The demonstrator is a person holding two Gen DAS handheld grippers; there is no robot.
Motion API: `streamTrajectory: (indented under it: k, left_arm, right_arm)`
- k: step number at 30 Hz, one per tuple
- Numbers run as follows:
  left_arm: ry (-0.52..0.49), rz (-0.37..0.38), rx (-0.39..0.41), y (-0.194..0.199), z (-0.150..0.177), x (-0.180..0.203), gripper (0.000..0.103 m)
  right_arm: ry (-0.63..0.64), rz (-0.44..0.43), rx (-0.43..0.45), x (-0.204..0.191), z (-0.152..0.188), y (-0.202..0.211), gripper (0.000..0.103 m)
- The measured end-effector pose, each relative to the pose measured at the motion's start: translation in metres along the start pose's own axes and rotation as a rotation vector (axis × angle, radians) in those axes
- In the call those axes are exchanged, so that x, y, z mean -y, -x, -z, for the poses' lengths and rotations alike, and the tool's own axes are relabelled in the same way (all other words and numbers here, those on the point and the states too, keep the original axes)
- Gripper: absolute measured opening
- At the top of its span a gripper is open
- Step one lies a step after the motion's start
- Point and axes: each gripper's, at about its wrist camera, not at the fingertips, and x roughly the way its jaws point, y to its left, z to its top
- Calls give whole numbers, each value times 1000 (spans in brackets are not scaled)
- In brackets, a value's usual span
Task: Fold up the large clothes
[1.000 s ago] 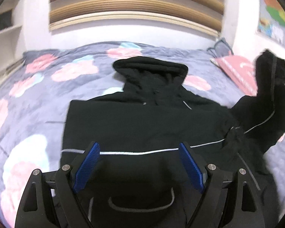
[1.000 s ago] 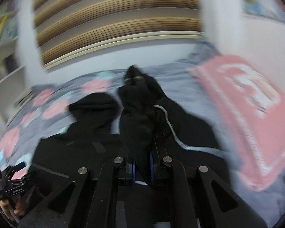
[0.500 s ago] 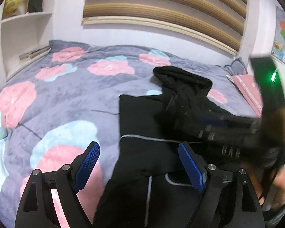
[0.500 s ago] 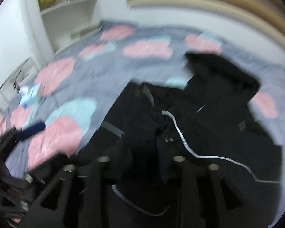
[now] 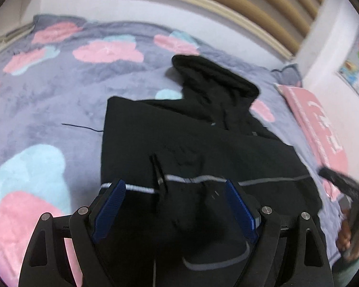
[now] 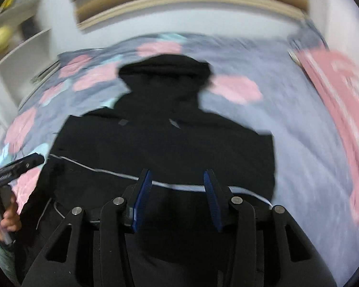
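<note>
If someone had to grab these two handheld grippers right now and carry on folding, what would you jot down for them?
Left gripper: open, empty, above the black hooded jacket.
Right gripper: jaws opening, nothing between them, above the jacket's lower half.
Jacket: flat on the flowered bedspread, hood toward the headboard, pink pillow to its right.
Done: both sides look folded in, leaving a rough rectangle.
Left: probably fold the hood or hem across the body, then tidy.
</note>
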Motion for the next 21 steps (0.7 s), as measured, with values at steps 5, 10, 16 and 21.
streamTrajectory:
  k: [5,10,16,21]
  left_arm:
    - [-25,28,-120,-50,-3,8,34]
    - [-25,65,17,3,-11,15,27]
    - [10,51,-77,9,-10,-21,29]
    - [41,55,-167,-42,22,-43,38]
  right_arm:
    - [-31,50,-71,39,21,-10,48]
    - [-26,63,-41,44,16,-4,48]
    - [-23,37,-75,34,10,-31,50]
    - [49,167,-124,24,29,-75,62]
